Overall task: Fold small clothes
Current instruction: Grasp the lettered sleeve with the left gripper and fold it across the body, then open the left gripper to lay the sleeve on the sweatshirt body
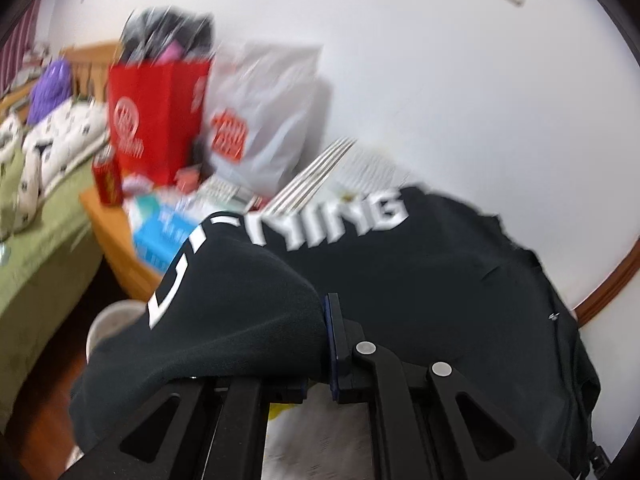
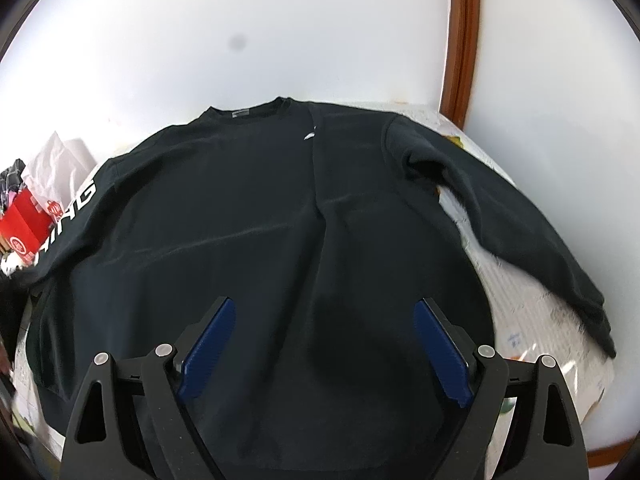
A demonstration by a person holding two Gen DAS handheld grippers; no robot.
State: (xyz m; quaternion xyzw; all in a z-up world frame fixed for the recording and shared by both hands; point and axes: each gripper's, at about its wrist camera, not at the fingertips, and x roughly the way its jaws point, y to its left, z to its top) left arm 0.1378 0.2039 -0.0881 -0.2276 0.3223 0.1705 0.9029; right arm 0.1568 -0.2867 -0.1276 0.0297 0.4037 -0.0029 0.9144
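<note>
Black cloth bunches right at my left gripper (image 1: 326, 344) — its jaws are pressed together on a fold of the sweatshirt's left sleeve (image 1: 240, 300), the one printed with white letters, and the cloth humps up and drapes over the left finger. My right gripper (image 2: 324, 344) hangs with its blue pads spread wide above the lower body of the sweatshirt (image 2: 260, 220), nothing between them that they press on.

The garment lies flat on the table (image 2: 532, 312), hem toward me, collar (image 2: 248, 110) away by the wall, so its long axis runs straight ahead of the right gripper. The lettered sleeve sits off to the left edge, in my left gripper's reach; the plain right sleeve (image 2: 520, 224) trails out to the right, angled back toward me, and the right gripper is the nearer one to it. I judge the coming move is to carry the lettered sleeve across the chest, toward the centre crease.

Only the right wrist view shows the whole layout and the free sleeve. Only the left wrist view shows the pinch itself — and beyond it, blurred, a red bag (image 1: 156, 116), a white bag (image 1: 264, 120) and a red can (image 1: 107, 178).
</note>
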